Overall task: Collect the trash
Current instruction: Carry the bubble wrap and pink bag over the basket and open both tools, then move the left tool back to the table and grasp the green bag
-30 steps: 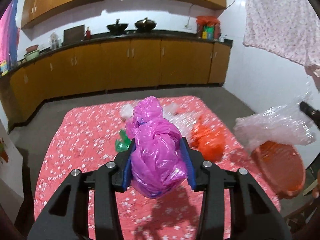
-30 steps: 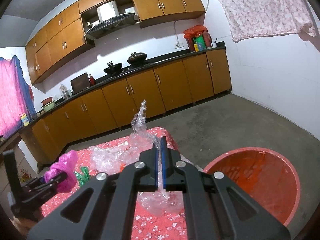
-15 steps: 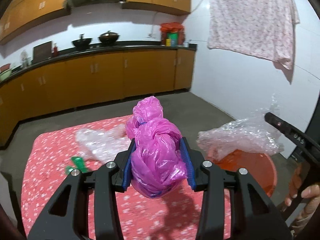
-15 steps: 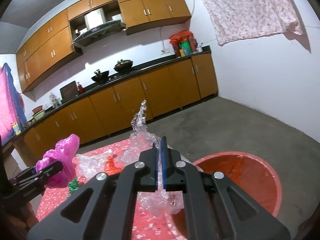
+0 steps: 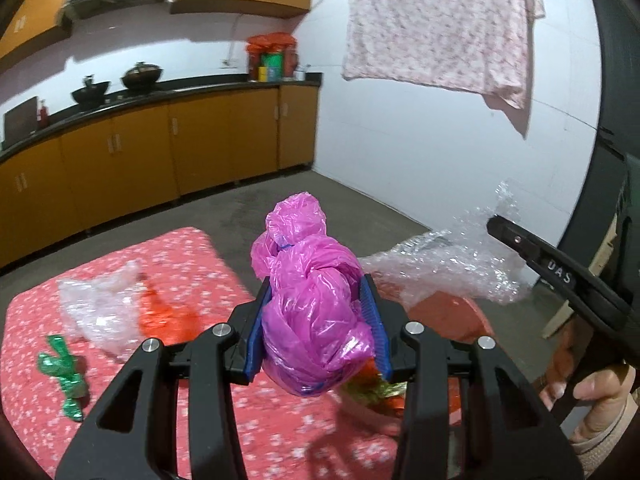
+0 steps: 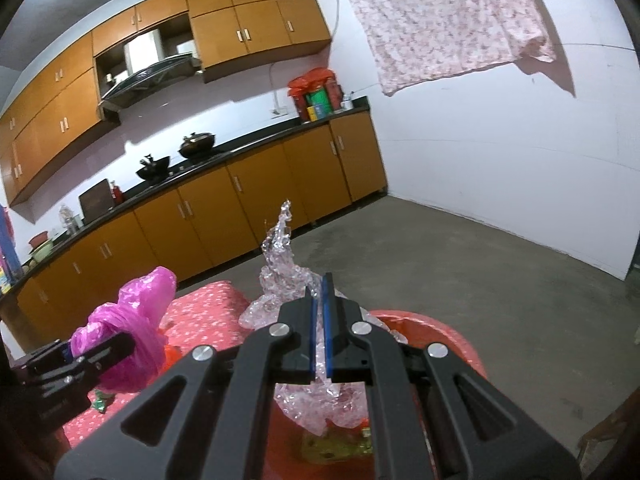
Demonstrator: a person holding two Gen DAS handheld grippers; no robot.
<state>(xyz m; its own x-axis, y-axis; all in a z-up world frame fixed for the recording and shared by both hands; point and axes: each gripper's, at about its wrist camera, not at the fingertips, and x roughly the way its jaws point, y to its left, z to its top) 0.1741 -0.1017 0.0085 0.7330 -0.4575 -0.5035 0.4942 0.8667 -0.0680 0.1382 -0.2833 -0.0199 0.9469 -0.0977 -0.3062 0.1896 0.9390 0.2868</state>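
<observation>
My left gripper (image 5: 318, 312) is shut on a knotted magenta plastic bag (image 5: 310, 304), held above the right edge of the red flowered table (image 5: 168, 396). My right gripper (image 6: 319, 304) is shut on a clear crumpled plastic wrap (image 6: 280, 276), which hangs over the red basin (image 6: 448, 344). The basin (image 5: 444, 312) sits just off the table's right side with some wrappers inside. On the table lie a clear plastic bag (image 5: 100, 304), an orange wrapper (image 5: 156, 316) and a green wrapper (image 5: 62, 372).
Brown kitchen cabinets (image 5: 140, 160) run along the far wall with pots on the counter. A white wall (image 6: 500, 160) with a hanging flowered cloth (image 6: 440, 16) stands at the right. Grey concrete floor (image 6: 460, 264) lies beyond the basin.
Both grippers have swung to the right with their loads. The magenta bag is now near the basin and the clear wrap is over the basin.
</observation>
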